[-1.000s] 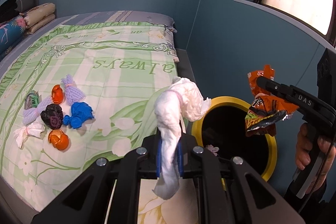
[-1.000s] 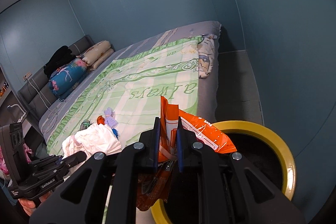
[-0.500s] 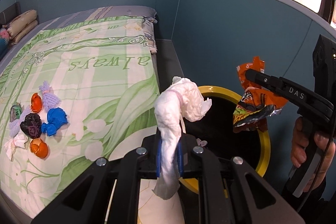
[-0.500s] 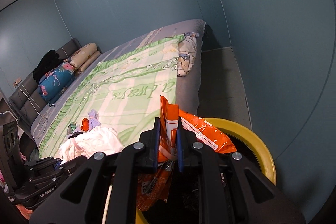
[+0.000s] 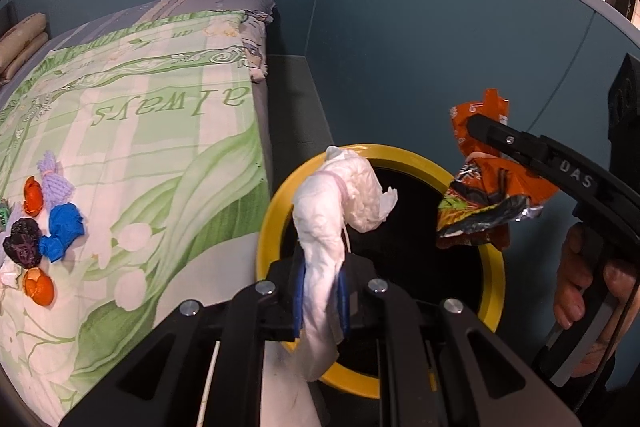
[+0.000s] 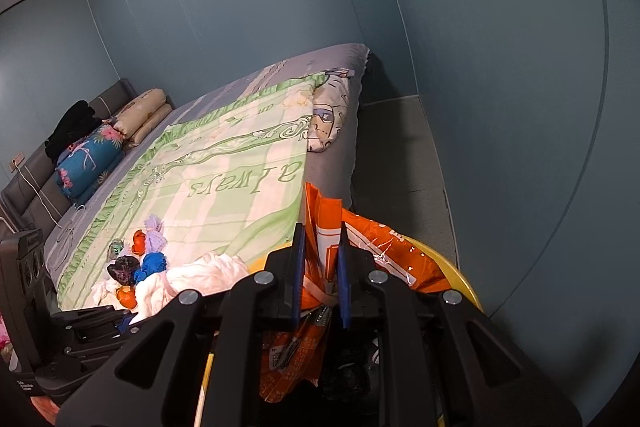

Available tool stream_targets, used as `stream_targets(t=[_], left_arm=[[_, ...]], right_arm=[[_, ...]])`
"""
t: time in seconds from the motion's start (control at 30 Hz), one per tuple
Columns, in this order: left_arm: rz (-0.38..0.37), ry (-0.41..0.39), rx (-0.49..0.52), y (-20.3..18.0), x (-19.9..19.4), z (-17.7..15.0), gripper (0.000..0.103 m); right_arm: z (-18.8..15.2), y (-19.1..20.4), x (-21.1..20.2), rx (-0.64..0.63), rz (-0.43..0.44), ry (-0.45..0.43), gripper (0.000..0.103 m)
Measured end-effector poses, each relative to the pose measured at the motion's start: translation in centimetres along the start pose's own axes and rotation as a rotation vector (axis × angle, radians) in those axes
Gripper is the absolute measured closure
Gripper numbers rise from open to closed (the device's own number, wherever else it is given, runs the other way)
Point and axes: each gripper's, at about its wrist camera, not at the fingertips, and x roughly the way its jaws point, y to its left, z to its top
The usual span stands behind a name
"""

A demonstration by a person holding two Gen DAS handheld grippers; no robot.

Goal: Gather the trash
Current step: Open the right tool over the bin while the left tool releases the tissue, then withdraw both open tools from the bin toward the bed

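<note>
My left gripper (image 5: 321,291) is shut on a white crumpled paper wad (image 5: 340,195), which hangs over the near rim of a yellow-rimmed black bin (image 5: 269,227). Across the bin's mouth, my right gripper (image 5: 486,131) is shut on an orange snack wrapper (image 5: 492,203). In the right wrist view the right gripper (image 6: 321,267) pinches the wrapper (image 6: 376,251) above the bin (image 6: 460,273). The white wad (image 6: 200,275) and the left gripper (image 6: 96,323) show at the lower left. A hand (image 5: 580,283) holds the right gripper's handle.
On the green bedspread (image 5: 160,131) lie more scraps: a blue wad (image 5: 62,231), a purple mesh ball (image 5: 54,183), a black wad (image 5: 24,241) and orange peels (image 5: 38,285). Teal walls stand close behind the bin. Pillows (image 6: 92,155) sit at the bed's head.
Both grippers have moved from the bed's edge toward the bin with their loads. The white wad now hangs over the bin's rim, and the wrapper sits lower over the mouth.
</note>
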Motion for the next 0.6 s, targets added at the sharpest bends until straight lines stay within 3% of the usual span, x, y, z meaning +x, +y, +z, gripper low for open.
stream_targets(t=[0.2, 0.27, 0.33, 0.4, 0.6], left_arm=[[-0.021, 0.011, -0.004, -0.3, 0.3, -0.1, 0.089], [-0.022, 0.005, -0.007, -0.3, 0.3, 0.0, 0.081], [-0.012, -0.006, -0.007, -0.3, 0.1, -0.1, 0.067], [-0.007, -0.015, -0.006, -0.2, -0.1, 0.0, 0.061], [0.016, -0.06, -0.014, 0.4, -1.3, 0.2, 0.033]], right_arm=[[-0.1, -0.4, 0.1, 0.007, 0.005, 0.003, 0.089], [0.1, -0.5, 0.2, 0.009, 0.002, 0.003, 0.086], [0.0, -0.5, 0.1, 0.021, 0.003, 0.002, 0.076], [0.1, -0.7, 0.0, 0.034, -0.001, -0.005, 0.06], [0.3, -0.9, -0.4, 0.052, 0.001, -0.021, 0.057]])
